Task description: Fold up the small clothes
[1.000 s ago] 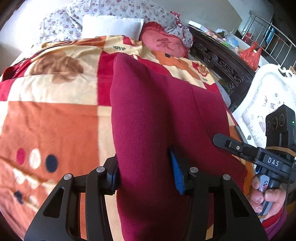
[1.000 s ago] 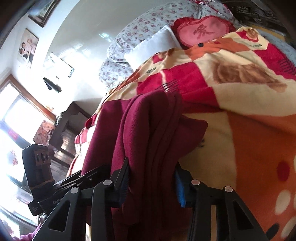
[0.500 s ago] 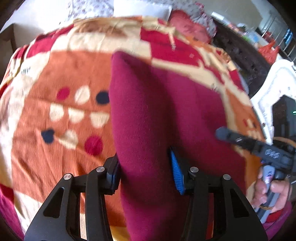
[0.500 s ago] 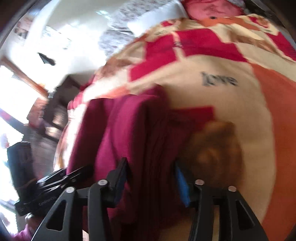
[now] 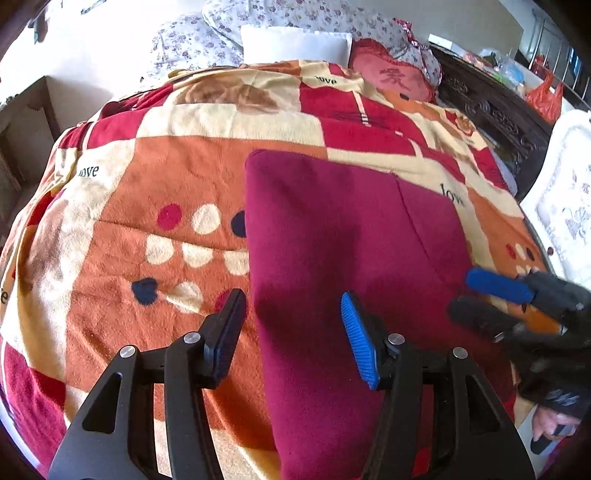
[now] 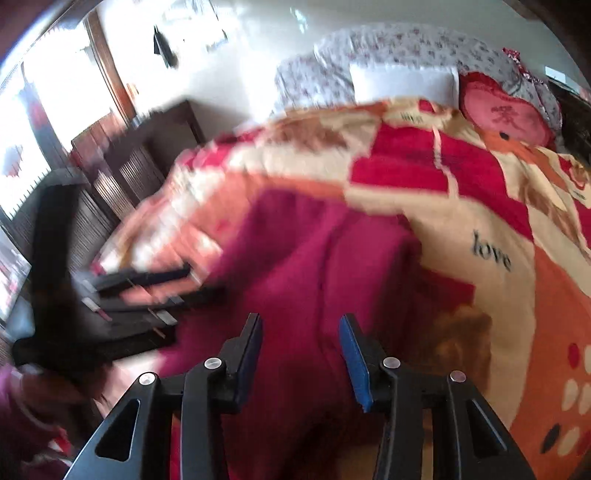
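Note:
A maroon garment (image 5: 343, 236) lies folded flat on the patterned blanket (image 5: 147, 177). My left gripper (image 5: 291, 332) hovers over its near left edge. The jaws are opening: the black left finger (image 5: 225, 332) stands clear of the cloth and the blue pad (image 5: 358, 339) is over it. My right gripper (image 6: 301, 350) hangs over the garment (image 6: 314, 251) near its right side, jaws closing, with cloth below the gap and not pinched. In the left wrist view the right gripper (image 5: 491, 299) is at the garment's right edge. The right wrist view is blurred; the left gripper (image 6: 147, 288) shows there as a dark smear.
A white pillow (image 5: 295, 40), a floral quilt (image 5: 295, 14) and a red heart cushion (image 5: 395, 77) lie at the head of the bed. Dark carved furniture (image 5: 491, 107) and a white padded piece (image 5: 565, 206) stand to the right. A cardboard box (image 5: 26, 125) is at the left.
The garment hung gripped between both pairs of jaws; now it lies flat on the blanket. The left jaws have spread off the cloth. The right view has swung round and blurred.

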`<state>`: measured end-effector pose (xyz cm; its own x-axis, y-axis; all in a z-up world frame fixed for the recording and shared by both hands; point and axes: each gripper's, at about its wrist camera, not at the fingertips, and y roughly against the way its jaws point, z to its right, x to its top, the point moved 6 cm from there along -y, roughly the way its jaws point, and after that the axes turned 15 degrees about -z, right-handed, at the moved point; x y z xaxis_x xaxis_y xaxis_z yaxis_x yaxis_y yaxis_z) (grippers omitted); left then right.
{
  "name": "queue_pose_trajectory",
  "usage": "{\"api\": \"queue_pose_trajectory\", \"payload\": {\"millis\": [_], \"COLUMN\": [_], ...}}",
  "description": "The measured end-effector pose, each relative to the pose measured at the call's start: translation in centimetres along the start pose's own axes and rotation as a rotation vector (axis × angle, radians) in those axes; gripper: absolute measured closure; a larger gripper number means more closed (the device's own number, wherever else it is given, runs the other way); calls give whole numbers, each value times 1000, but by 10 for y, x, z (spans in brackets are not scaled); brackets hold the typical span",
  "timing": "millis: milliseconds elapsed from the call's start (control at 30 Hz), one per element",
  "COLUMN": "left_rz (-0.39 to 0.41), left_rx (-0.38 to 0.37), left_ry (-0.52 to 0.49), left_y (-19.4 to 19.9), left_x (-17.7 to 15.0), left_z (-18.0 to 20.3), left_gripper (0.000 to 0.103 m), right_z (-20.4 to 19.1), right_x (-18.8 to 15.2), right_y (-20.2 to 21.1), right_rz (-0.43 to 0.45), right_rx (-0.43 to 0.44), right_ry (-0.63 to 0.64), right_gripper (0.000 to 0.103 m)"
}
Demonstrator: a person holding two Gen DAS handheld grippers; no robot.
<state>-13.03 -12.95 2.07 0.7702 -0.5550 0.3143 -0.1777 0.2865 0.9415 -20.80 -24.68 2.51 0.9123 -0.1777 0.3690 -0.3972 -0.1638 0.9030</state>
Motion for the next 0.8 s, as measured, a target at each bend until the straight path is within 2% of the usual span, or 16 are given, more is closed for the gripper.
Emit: {"api": "queue_pose_trajectory", "payload": {"millis": [100,200,300,500,667,800], "left_rz": [11,24,33,75,105,116], "left_rx": [8,18,22,50,47,49], "left_ry": [-1,7,21,16,25,20], "left_y": [-1,-4,-1,16,30,40], "left_x": [-2,-1,-3,-7,-10,-15], "left_z": [0,3,2,2,3,4], "left_gripper": [49,47,47,47,47,47], "right_z": [14,20,19,9,9,7], "right_x": [-17,-28,-30,-37,-50,-50], "right_y": [-15,-24,-19,3,-10,4], "right_rz": [-46,-17,-4,14,-19,18], "right_rx": [-22,-18,-35,-12,-34,-26], "right_ry": [-20,-40,-49,-76,-102,-133], "right_gripper": [61,61,61,61,60,60]}}
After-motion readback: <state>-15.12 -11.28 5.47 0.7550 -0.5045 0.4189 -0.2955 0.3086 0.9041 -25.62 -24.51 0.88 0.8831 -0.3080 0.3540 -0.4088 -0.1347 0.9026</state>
